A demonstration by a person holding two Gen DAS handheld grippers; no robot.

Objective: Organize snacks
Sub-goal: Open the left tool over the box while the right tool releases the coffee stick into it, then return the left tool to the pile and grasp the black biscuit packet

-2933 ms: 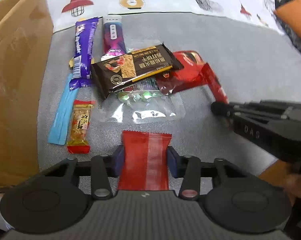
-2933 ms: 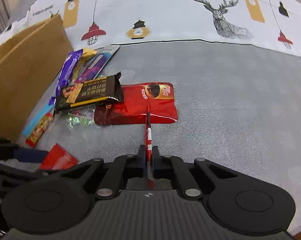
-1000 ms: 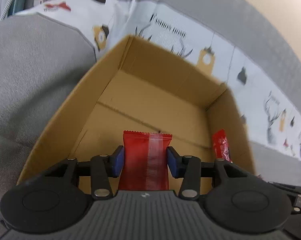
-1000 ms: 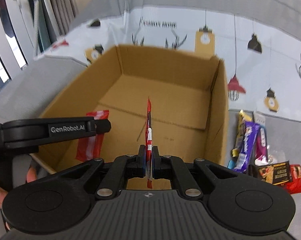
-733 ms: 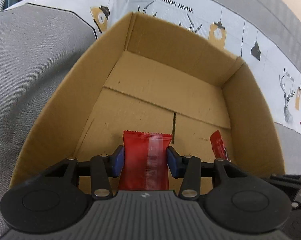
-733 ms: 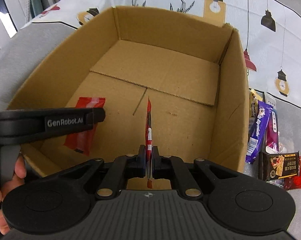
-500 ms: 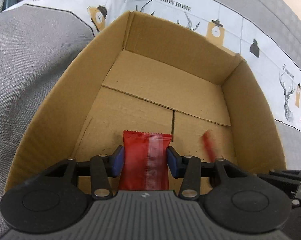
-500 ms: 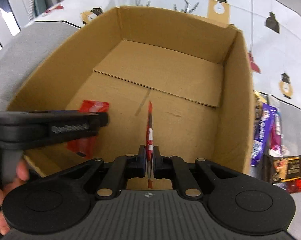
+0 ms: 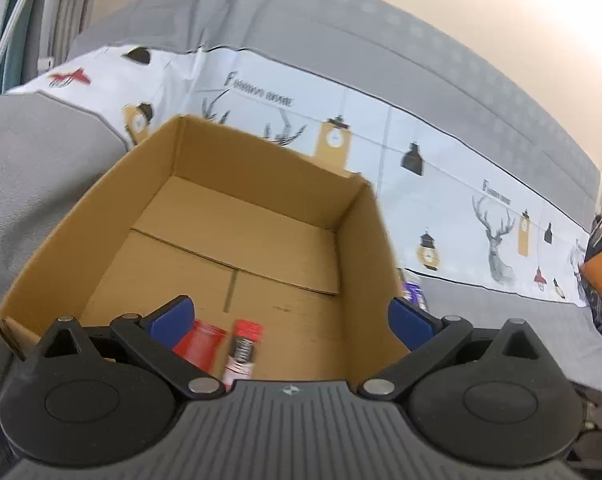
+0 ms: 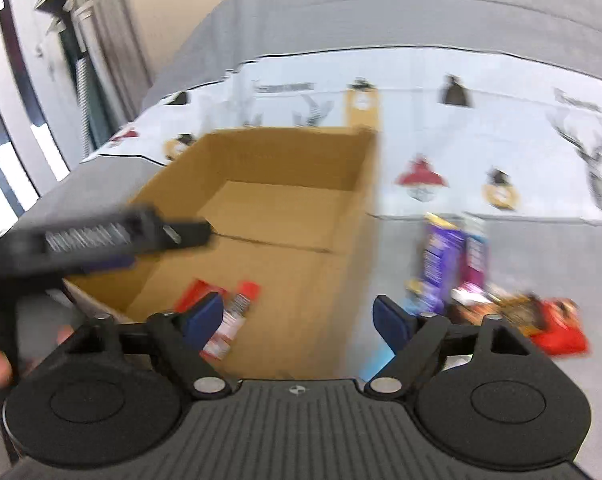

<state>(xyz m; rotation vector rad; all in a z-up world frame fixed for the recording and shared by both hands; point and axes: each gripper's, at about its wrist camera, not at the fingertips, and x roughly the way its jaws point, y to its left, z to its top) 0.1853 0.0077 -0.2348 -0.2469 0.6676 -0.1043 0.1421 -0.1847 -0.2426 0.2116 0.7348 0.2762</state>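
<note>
Blue pads stand far apart on both tools: the left gripper has its jaws wide with nothing between them, and the right gripper is spread the same way, also holding nothing. Just beyond the left jaws, on the floor of the open brown cardboard box, lie two snacks near the front wall: a flat red foil packet and, just beside it, a slim red-capped stick sachet. The right view shows the same pair low in the box, with the left tool crossing above the box's near corner. Outside the box, on the grey fabric surface, the rest of the pile waits: a purple wrapped bar, a magenta wrapped bar and a red pouch, all motion-blurred. The drop looks finished, so the step in hand is likely the swing to the pile. To do it well, lift both tools clear of the box rim before turning, keep the jaws wide until one wrapper is squarely framed, and work each tool on a separate item so they do not cross.
</note>
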